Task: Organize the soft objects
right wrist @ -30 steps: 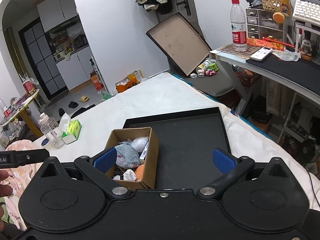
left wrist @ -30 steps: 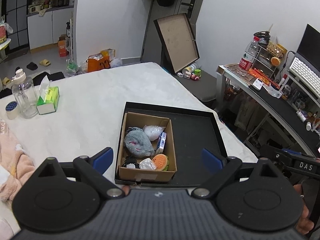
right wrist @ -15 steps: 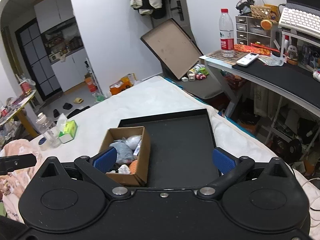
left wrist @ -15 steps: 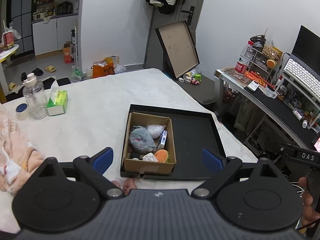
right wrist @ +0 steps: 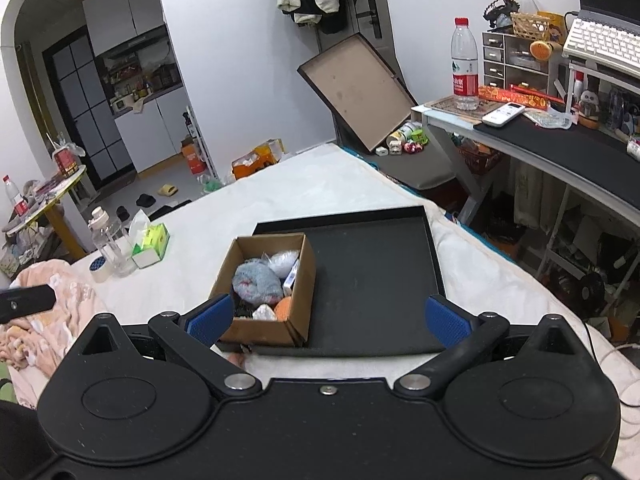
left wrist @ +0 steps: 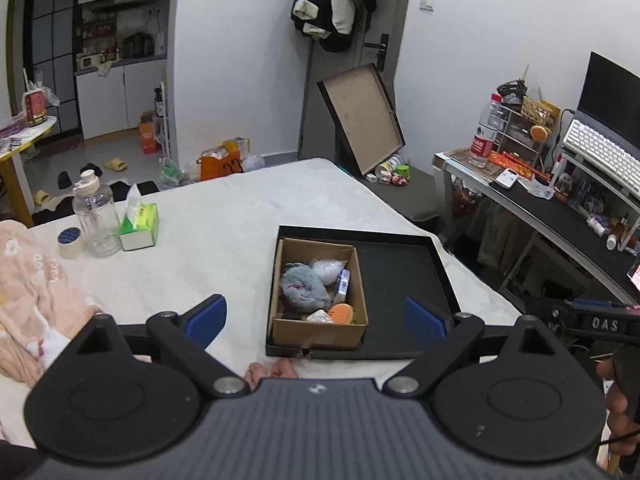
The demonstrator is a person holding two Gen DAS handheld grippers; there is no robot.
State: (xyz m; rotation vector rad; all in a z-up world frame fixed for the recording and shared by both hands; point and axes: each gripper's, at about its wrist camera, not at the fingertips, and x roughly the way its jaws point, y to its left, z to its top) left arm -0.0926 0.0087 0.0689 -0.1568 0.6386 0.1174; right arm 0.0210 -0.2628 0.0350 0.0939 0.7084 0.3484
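Observation:
A small cardboard box [left wrist: 318, 326] [right wrist: 262, 334] stands in the left part of a black tray [left wrist: 400, 272] [right wrist: 372, 264] on a white bed. In the box lie a grey plush toy [left wrist: 302, 290] [right wrist: 256, 282], a white crinkly bag [left wrist: 329, 269], a blue-white packet [left wrist: 343, 282], an orange slice toy [left wrist: 342, 314] [right wrist: 283, 309] and a small white item. My left gripper [left wrist: 316, 318] is open and empty, held above and in front of the tray. My right gripper [right wrist: 328, 316] is open and empty, also held back from the tray.
A clear bottle [left wrist: 95, 216], a green tissue pack [left wrist: 140, 226] and a tape roll [left wrist: 70, 242] stand on the bed at the left. A pink blanket [left wrist: 28, 280] lies at the near left. A desk [right wrist: 560, 148] stands right of the bed.
Both grippers have pulled back and up from the tray, so box and tray look smaller and farther. Both stayed open. The box contents have not moved.

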